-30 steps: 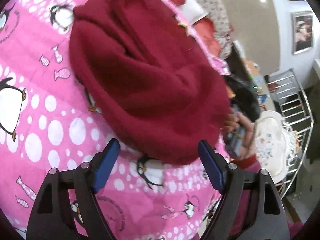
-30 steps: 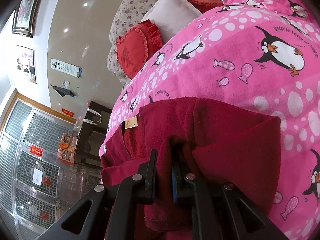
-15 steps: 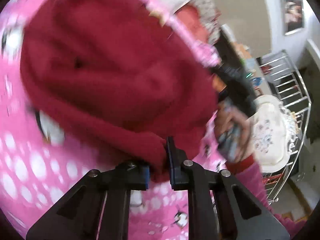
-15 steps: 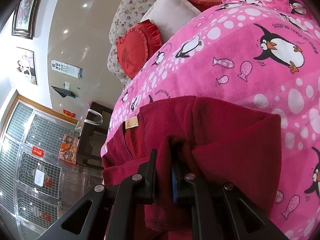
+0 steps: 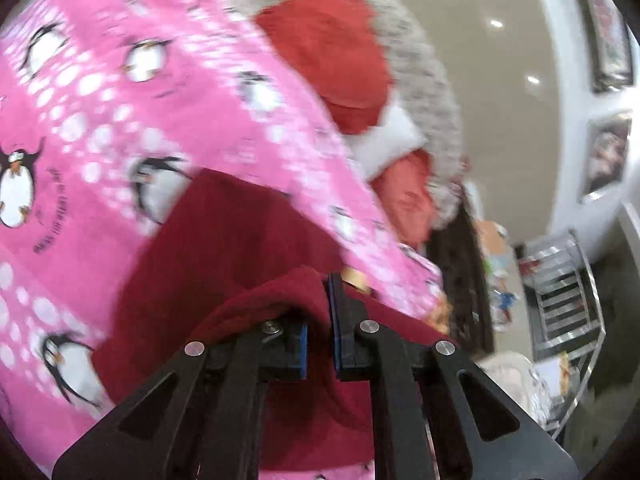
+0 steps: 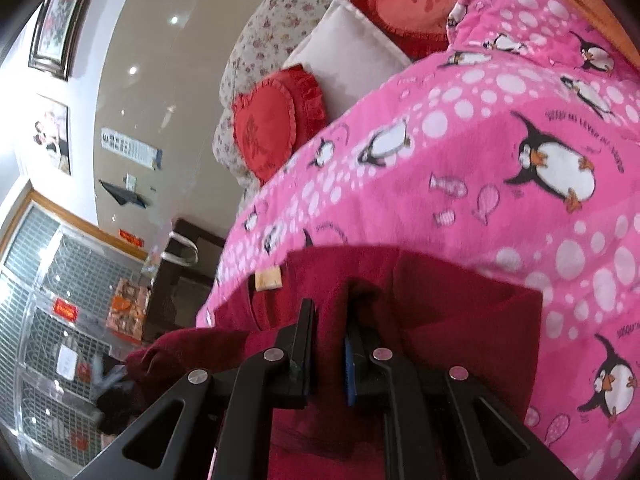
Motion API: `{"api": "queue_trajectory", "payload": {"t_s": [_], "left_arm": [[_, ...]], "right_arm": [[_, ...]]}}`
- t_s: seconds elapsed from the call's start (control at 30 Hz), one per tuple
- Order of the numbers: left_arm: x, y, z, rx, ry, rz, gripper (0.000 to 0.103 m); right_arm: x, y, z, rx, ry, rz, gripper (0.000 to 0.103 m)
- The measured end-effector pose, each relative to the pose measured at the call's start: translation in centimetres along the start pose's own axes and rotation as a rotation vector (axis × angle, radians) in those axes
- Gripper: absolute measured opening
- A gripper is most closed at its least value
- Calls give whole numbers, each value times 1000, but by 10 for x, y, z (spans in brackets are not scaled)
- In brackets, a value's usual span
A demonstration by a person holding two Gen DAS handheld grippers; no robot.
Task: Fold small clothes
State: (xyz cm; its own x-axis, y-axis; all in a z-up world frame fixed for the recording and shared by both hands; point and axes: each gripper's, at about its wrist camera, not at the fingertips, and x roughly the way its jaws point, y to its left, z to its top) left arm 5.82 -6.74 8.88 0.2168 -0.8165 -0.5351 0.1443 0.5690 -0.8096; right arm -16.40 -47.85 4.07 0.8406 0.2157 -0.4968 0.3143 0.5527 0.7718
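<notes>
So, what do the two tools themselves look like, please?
Both look alike. The left tool and right tool each have two matte black, angular fingers with triangular cut-outs, round silver bolt heads at the pivots, and blue pads lining the inner faces. No cables, markings or sleeves are visible.

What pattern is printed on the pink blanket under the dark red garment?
Penguins, small fish and white dots on the pink blanket; clearest in the right wrist view.

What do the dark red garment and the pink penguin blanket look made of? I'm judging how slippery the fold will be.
The dark red garment looks like soft fleece or brushed knit: matte, fuzzy, bunching thickly where the right gripper pinches it. The pink penguin blanket looks like plush printed fleece with a short nap. Neither looks slick, though the exact fibre can't be told.
</notes>
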Motion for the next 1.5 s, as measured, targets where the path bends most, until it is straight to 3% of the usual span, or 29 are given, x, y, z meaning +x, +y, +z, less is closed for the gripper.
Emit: {"api": "queue_trajectory", "payload": {"t_s": [0.03, 0.1, 0.17, 0.23, 0.3, 0.47, 0.67, 0.77, 0.83, 0.97, 1.1, 1.2, 1.27, 1.37, 1.5], "left_arm": [[3, 7, 2, -16, 7, 15, 8], [3, 20, 6, -52, 29, 22, 26], [-6, 23, 7, -67, 19, -5, 75], [-26, 19, 5, -77, -50, -38, 86], [-46, 9, 4, -32, -103, -39, 87], [-57, -13, -22, 174, -49, 44, 87], [-39, -5, -67, 443, 33, 313, 87], [-21, -10, -71, 490, 73, 306, 87], [-8, -16, -69, 522, 95, 302, 87], [21, -32, -43, 518, 105, 301, 87], [35, -33, 13, 317, 49, 203, 87], [28, -29, 43, 247, -58, 218, 87], [18, -22, 54, 203, -82, 224, 87], [-5, -14, 47, 219, -67, 178, 87], [-32, -4, 13, 307, -41, 175, 87]], "right_arm": [[-3, -3, 4, 23, -13, 18, 14], [-6, -13, 9, 91, -6, 41, 17], [-12, -19, 14, 133, -4, 48, 20], [-25, -21, 19, 127, -30, 24, 30], [-46, -22, 21, 111, -73, -11, 33], [-64, 9, 1, -83, -45, -26, 33], [-47, 26, -50, -289, 89, -76, 33], [-19, 31, -62, -375, 174, -131, 33], [1, 39, -63, -416, 215, -121, 33], [31, 51, -44, -463, 210, -163, 33], [38, 54, 6, -356, 86, -101, 33], [48, 44, 41, -258, 35, -116, 33], [46, 35, 56, -207, -9, -125, 33], [29, 29, 56, -153, -15, -101, 35], [-4, 45, 26, -226, 8, -83, 41]]}}
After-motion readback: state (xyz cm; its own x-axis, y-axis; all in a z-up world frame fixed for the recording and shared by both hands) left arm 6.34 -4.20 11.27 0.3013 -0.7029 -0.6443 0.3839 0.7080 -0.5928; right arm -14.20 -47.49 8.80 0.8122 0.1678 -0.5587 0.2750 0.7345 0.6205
